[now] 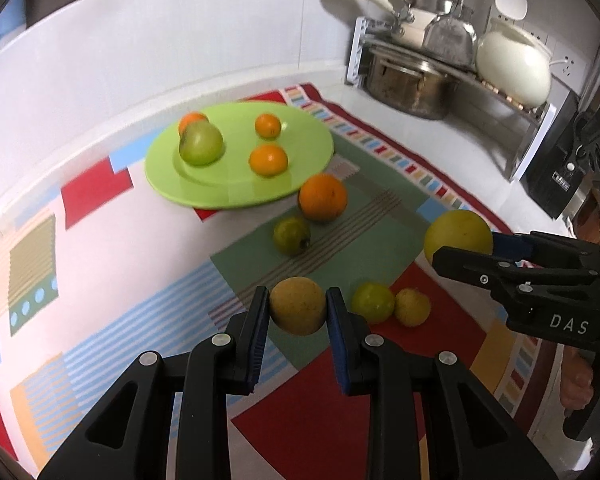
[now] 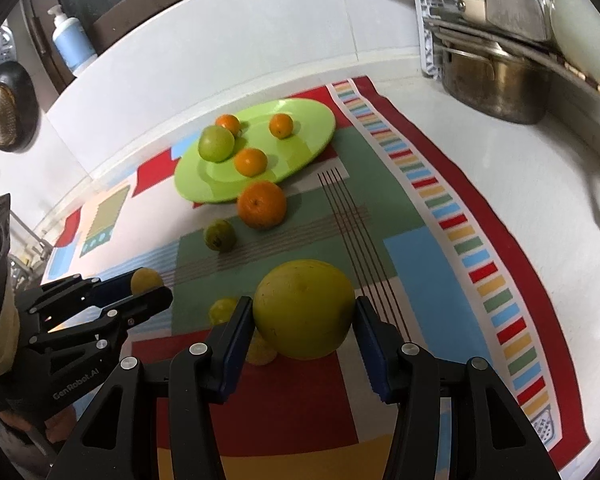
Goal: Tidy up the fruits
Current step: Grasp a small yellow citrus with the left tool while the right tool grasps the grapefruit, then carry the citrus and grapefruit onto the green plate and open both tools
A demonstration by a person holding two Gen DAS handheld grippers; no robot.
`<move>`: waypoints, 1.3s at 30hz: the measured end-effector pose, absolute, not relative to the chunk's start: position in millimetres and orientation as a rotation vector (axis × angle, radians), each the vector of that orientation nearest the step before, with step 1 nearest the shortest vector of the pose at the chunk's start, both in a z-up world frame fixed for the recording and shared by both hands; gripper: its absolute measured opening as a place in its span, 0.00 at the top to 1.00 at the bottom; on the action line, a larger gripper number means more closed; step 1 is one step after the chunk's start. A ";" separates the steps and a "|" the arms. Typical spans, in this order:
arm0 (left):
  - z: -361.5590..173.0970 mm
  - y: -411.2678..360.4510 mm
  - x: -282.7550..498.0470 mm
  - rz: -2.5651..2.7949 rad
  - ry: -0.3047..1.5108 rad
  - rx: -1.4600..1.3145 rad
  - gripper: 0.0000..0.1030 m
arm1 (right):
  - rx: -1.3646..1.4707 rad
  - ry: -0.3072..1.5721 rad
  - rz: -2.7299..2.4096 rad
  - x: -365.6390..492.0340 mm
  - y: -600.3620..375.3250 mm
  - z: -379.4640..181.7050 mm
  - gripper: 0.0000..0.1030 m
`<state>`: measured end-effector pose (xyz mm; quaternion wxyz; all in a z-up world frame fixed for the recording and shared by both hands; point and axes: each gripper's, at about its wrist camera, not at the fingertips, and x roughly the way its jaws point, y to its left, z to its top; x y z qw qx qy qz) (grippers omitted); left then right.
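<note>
A green plate (image 1: 300,136) (image 2: 316,120) at the back of the patterned cloth holds a green fruit (image 1: 201,144) (image 2: 216,143) and three small oranges (image 1: 268,160). My left gripper (image 1: 298,306) is shut on a small yellow-brown fruit (image 1: 298,306), which also shows in the right wrist view (image 2: 146,279). My right gripper (image 2: 302,312) is shut on a large yellow fruit (image 2: 302,308) (image 1: 458,236), held above the cloth. A big orange (image 1: 323,197) (image 2: 262,205) and a small green fruit (image 1: 291,235) (image 2: 219,234) lie in front of the plate.
Two small yellow-green fruits (image 1: 372,302) (image 1: 412,307) lie on the cloth between the grippers. A dish rack with a steel pot (image 1: 412,80) (image 2: 496,80) stands at the back right. A blue soap bottle (image 2: 70,42) stands at the back left.
</note>
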<state>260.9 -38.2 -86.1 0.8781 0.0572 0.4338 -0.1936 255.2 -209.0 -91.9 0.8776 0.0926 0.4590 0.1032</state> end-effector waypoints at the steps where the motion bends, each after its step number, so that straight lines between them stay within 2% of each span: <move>1: -82.2 -37.8 260.8 -0.405 0.894 0.120 0.72 | 0.192 0.950 0.219 255.5 -208.4 -89.1 0.50; 19: -18.9 -38.2 280.1 -0.401 0.706 0.122 0.72 | 0.157 0.767 0.283 276.7 -203.0 -26.3 0.50; 39: 3.3 -40.4 344.4 -0.362 0.621 0.151 0.72 | 0.092 0.650 0.334 344.5 -196.0 5.7 0.50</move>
